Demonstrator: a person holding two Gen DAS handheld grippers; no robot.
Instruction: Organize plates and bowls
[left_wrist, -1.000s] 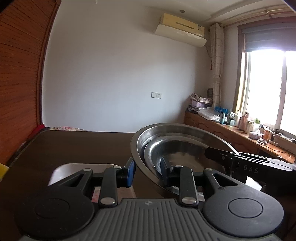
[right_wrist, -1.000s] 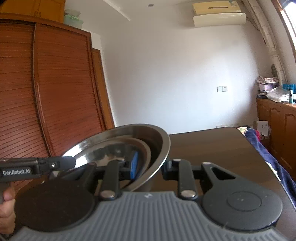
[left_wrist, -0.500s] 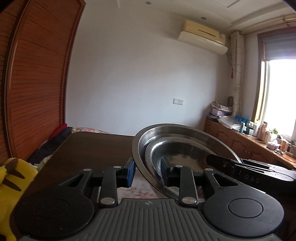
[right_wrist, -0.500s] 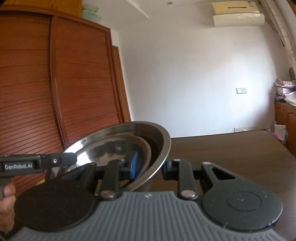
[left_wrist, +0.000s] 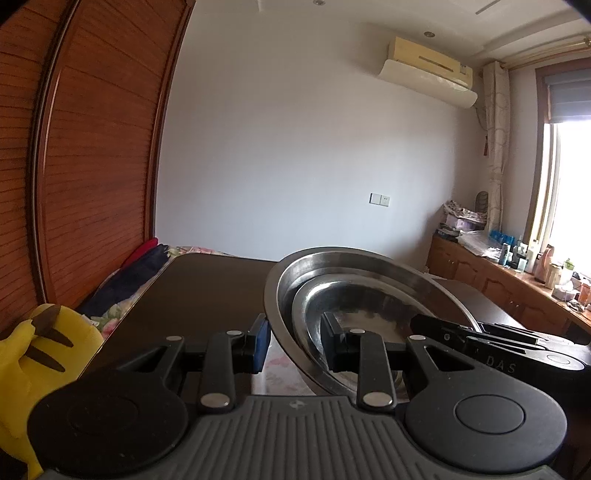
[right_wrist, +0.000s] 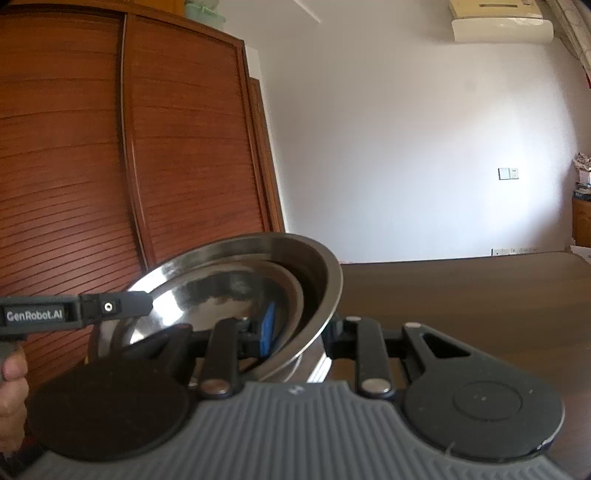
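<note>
Louvred reddish-brown wooden wardrobe doors (right_wrist: 129, 147) fill the left of the right wrist view and the left edge of the left wrist view (left_wrist: 92, 147). A long dark brown wooden table (left_wrist: 199, 291) runs away beneath both grippers toward the white wall; it shows also in the right wrist view (right_wrist: 461, 288).

A large round stainless-steel basin (left_wrist: 369, 262) is held above the table, clear of it. Nested inside it lies a smaller round stainless-steel bowl (left_wrist: 369, 306). Both show again from the opposite side: basin (right_wrist: 314, 266), inner bowl (right_wrist: 221, 288). The pair is tilted in each view.

The left gripper (left_wrist: 293, 343) has its jaws clamped across the near wall of the stack: the blue-padded finger outside the basin, the black finger inside the inner bowl. The right gripper (right_wrist: 301, 332) grips the opposite wall likewise, blue-padded finger inside, black finger outside. Each gripper's black body appears in the other's view, on the far side of the basin.

A yellow plush toy with dark stripes (left_wrist: 33, 354) sits at the lower left, beside the table edge. A cream wall-mounted air conditioner (left_wrist: 428, 70) hangs high on the wall.
</note>
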